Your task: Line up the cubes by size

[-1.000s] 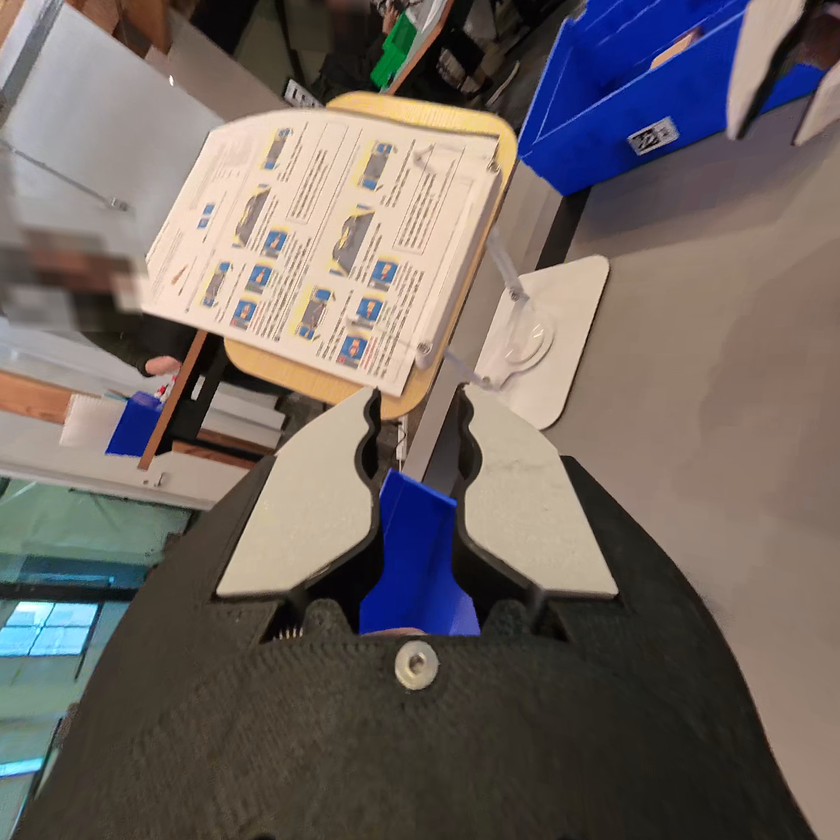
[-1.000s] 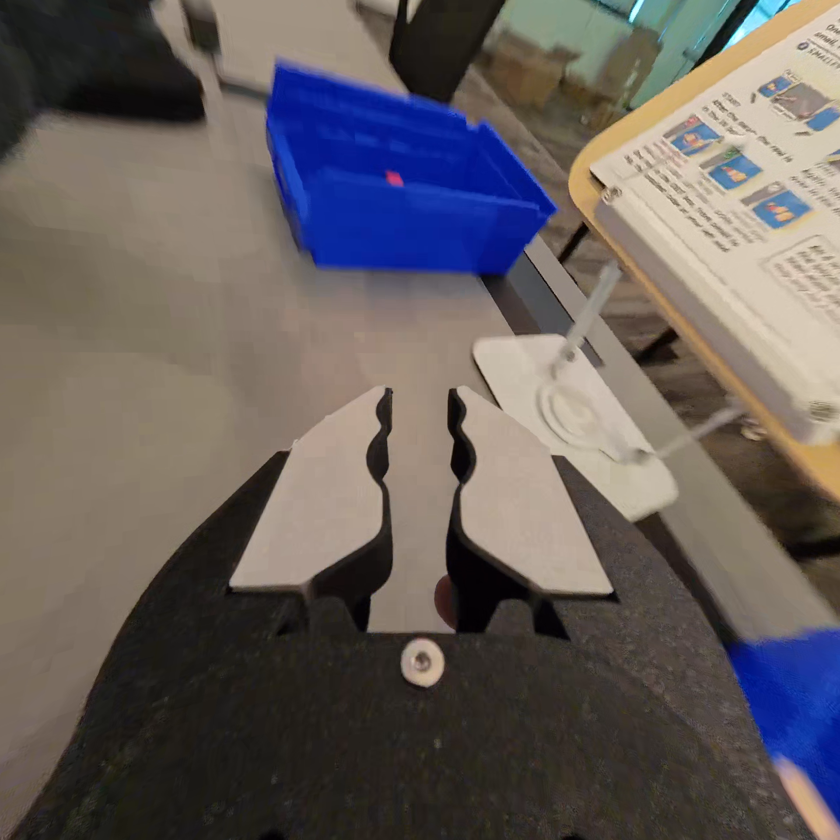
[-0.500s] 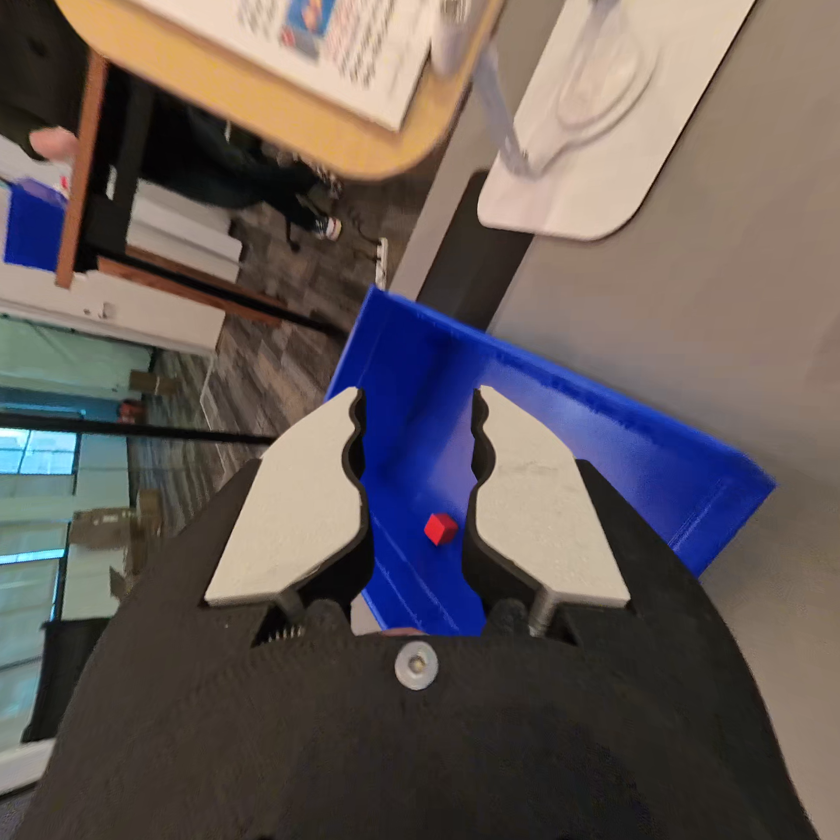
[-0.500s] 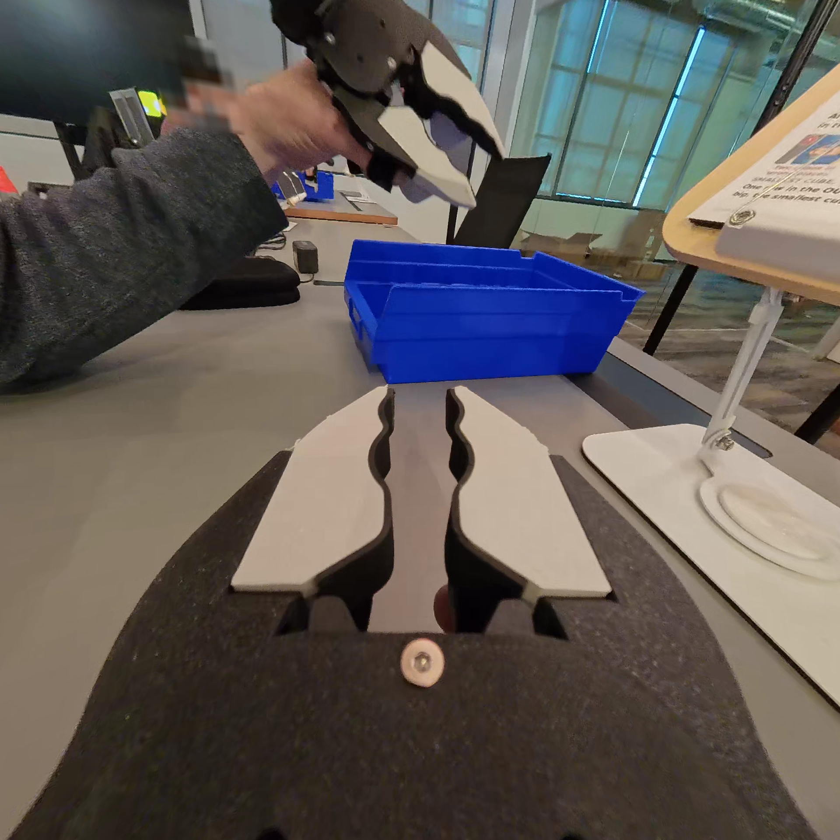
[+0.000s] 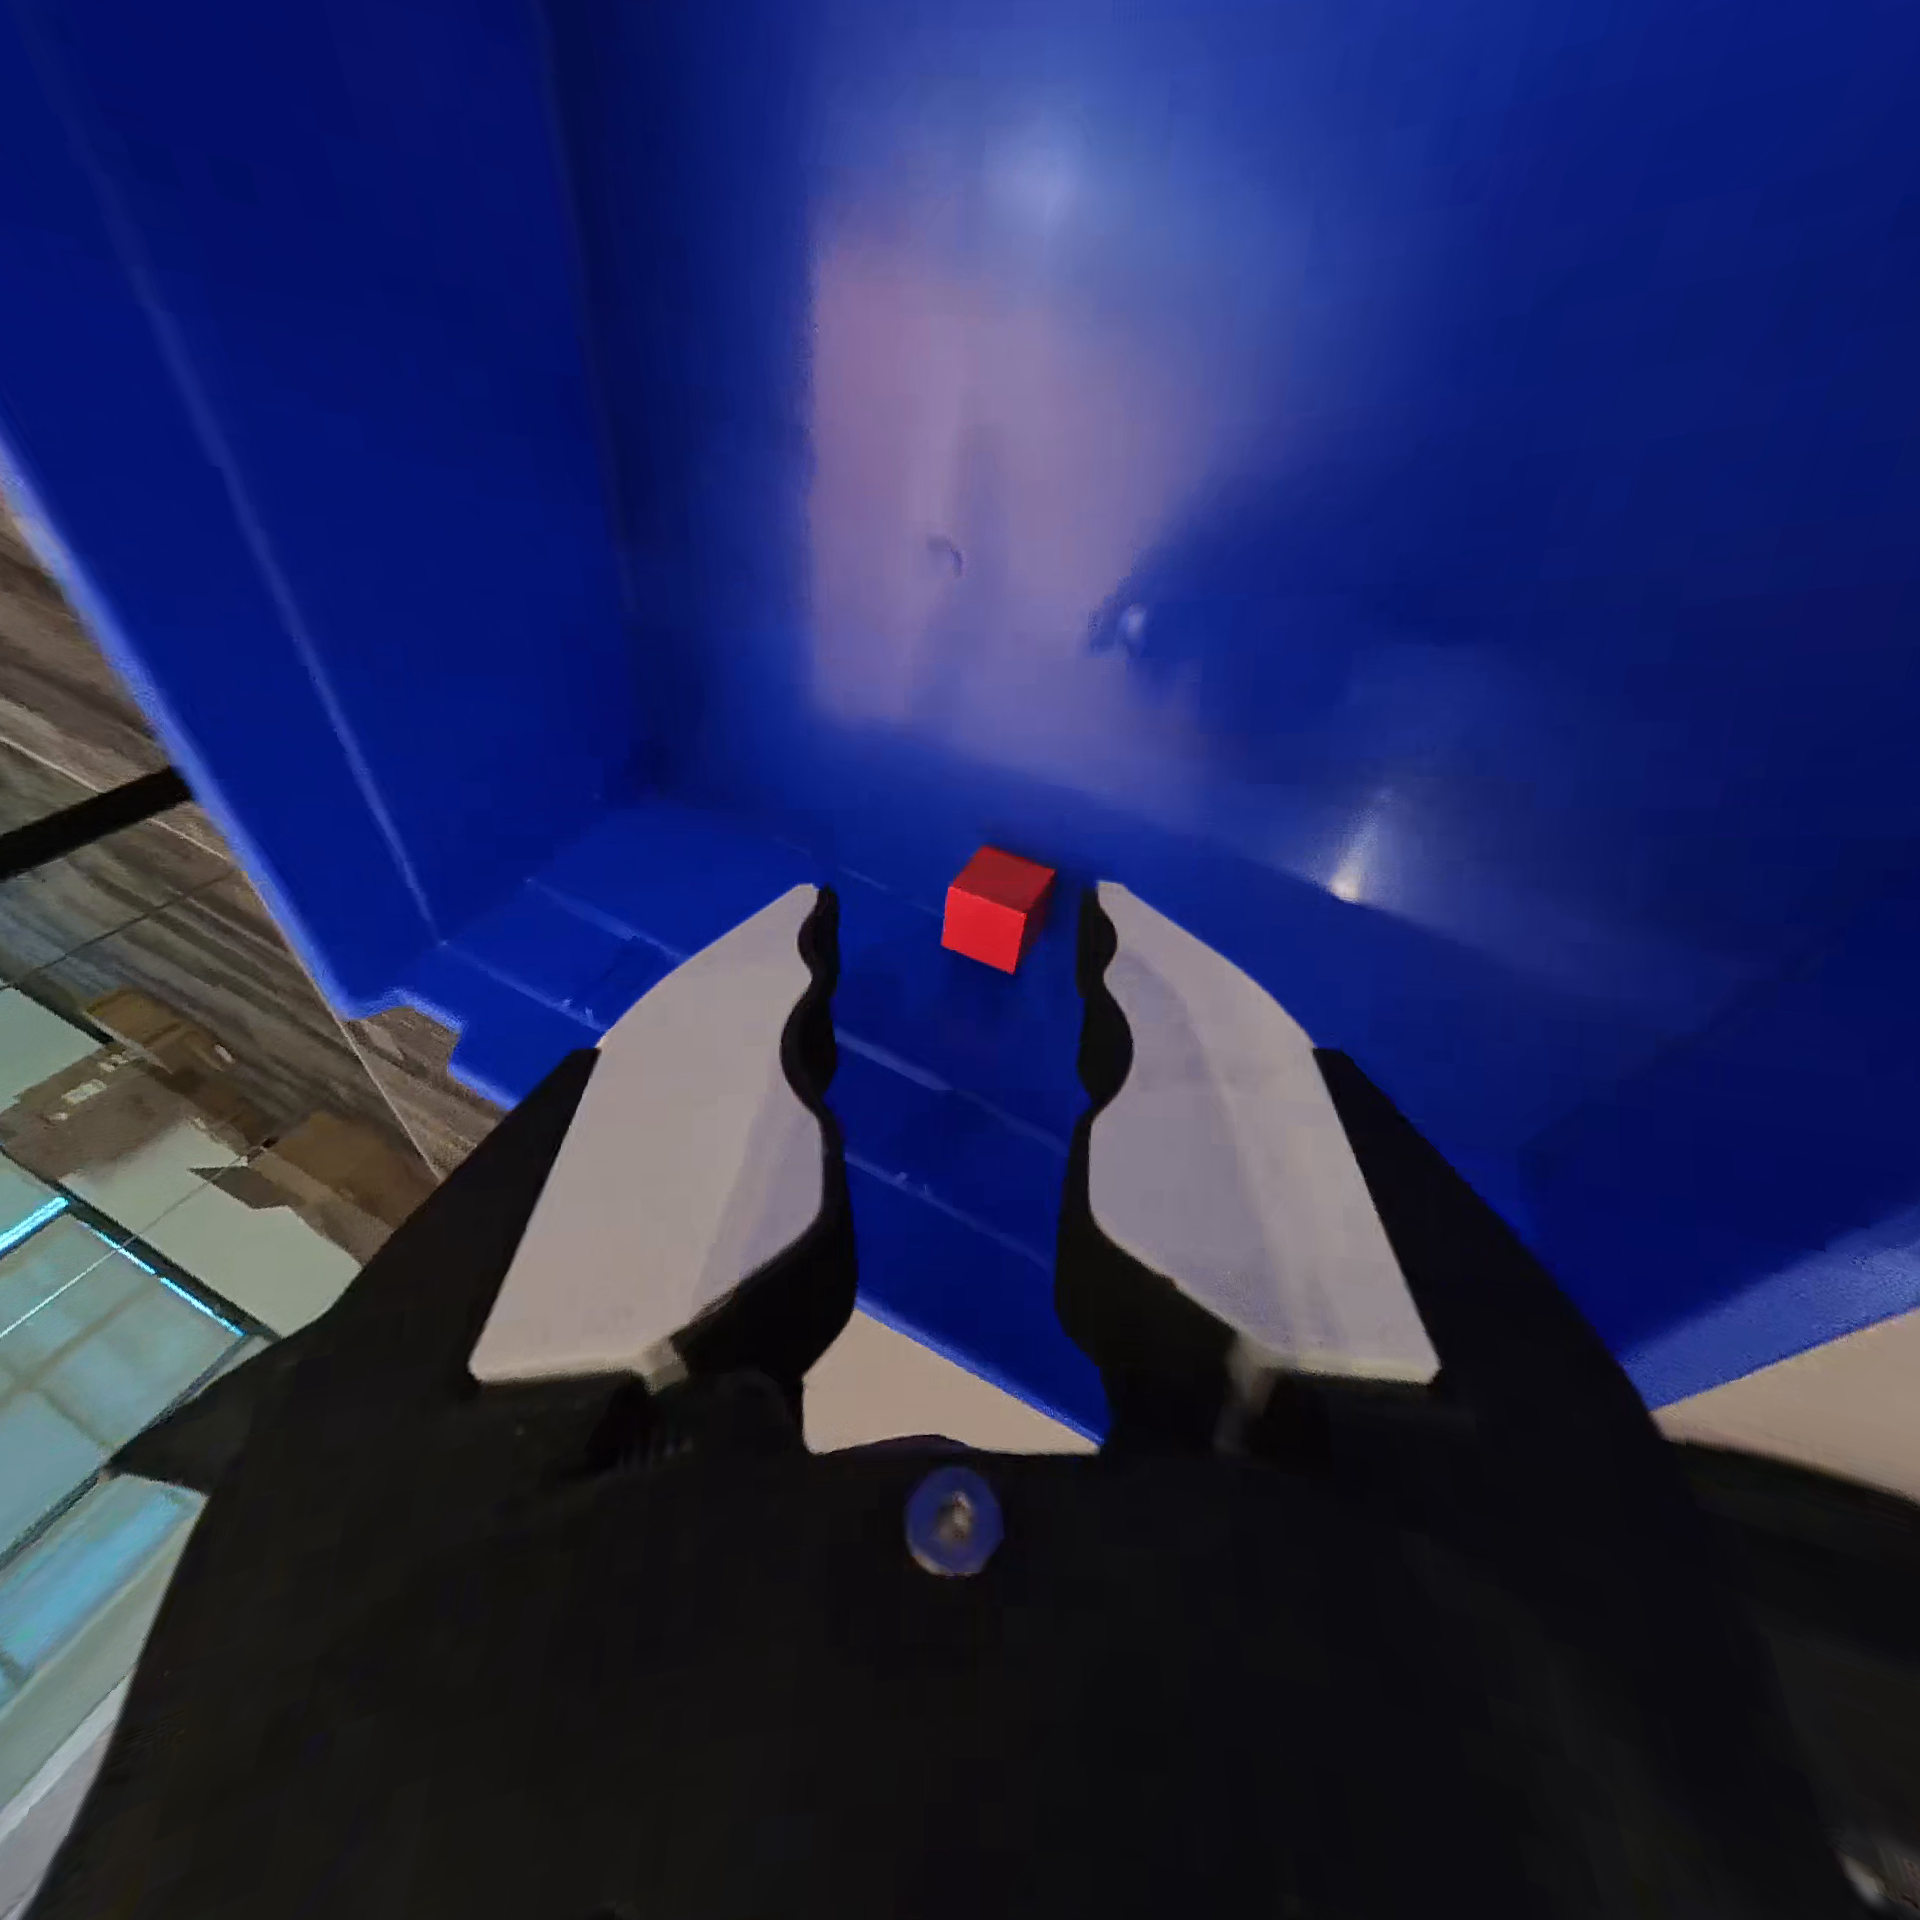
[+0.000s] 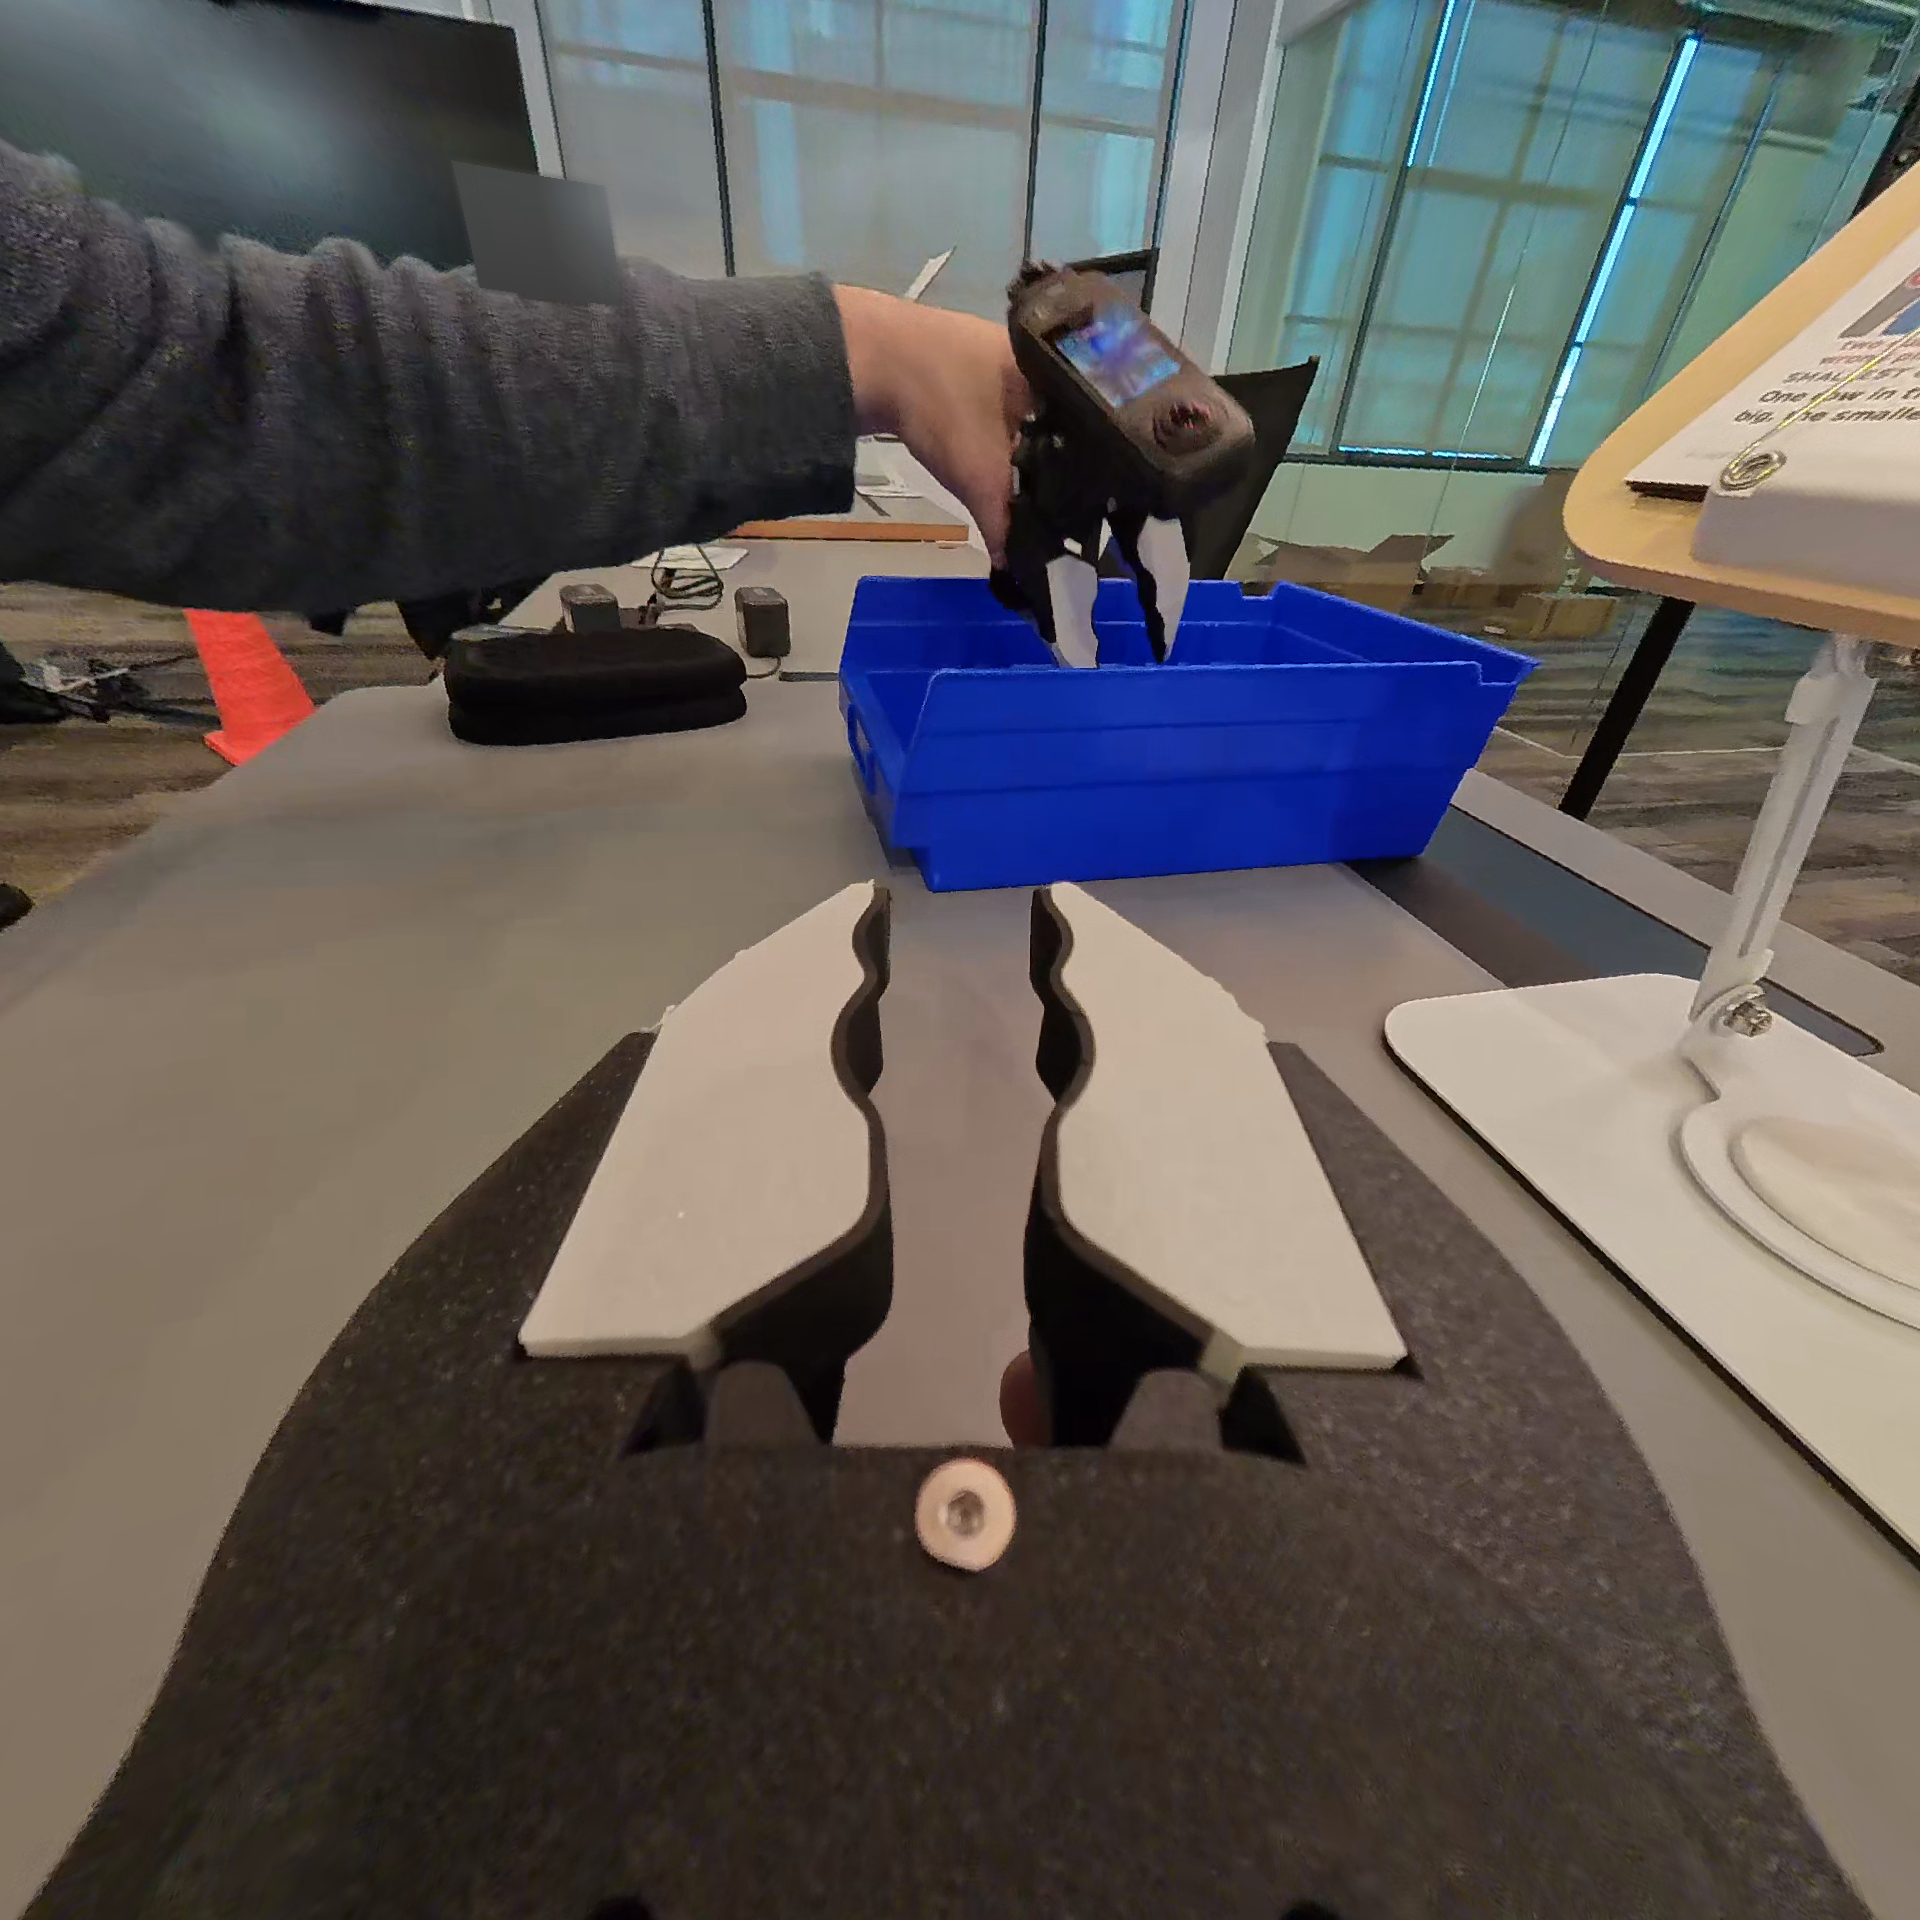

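I have my left gripper (image 5: 956, 904) tipped down into the glossy blue plastic bin (image 6: 1174, 769) at the far side of the grey table (image 6: 436, 997), jaws spread and holding nothing, because the small red cube (image 5: 995, 909) sits on the bin floor just beyond the fingertips, nearer the right one, untouched. It looks matte, sharp-edged and solid. My right gripper (image 6: 958, 914) hangs over the near table, jaws slightly parted with nothing between them, presumably waiting.
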Demonstrator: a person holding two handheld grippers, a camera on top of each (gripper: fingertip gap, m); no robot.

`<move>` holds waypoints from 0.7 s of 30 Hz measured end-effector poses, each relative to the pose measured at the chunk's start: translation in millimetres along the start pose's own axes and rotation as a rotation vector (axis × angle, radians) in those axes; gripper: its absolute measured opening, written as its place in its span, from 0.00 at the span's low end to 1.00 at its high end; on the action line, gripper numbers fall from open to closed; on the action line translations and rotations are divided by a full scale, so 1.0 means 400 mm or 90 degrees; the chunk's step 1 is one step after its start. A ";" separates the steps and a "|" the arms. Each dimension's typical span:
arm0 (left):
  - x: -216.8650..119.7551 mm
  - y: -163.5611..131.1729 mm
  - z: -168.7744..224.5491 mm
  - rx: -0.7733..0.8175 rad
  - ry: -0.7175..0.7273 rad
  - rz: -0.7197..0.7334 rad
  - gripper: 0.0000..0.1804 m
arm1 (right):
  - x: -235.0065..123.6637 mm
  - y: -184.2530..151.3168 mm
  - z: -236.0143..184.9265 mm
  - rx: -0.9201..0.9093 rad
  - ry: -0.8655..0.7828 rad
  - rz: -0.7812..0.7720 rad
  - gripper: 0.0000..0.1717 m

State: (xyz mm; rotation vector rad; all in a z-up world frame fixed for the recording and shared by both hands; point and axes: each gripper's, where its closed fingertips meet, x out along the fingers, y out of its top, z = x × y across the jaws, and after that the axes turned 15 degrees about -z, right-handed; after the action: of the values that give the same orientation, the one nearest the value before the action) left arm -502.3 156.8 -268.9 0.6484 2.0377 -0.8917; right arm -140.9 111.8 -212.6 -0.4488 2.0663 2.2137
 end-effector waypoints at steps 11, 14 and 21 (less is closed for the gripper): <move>0.145 -0.042 0.032 0.090 -0.075 -0.150 0.19 | -0.006 0.003 0.000 0.008 0.013 0.009 0.15; 0.151 -0.043 0.026 0.085 -0.076 -0.159 0.14 | -0.006 0.003 0.000 0.008 0.013 0.009 0.15; 0.105 -0.053 -0.012 0.037 -0.043 -0.133 0.12 | -0.007 0.005 0.002 0.009 0.013 0.012 0.16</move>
State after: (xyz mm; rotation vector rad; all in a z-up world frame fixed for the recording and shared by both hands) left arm -542.5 153.0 -293.9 0.4346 2.0506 -1.0823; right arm -138.6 112.8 -210.0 -0.4542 2.1041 2.2117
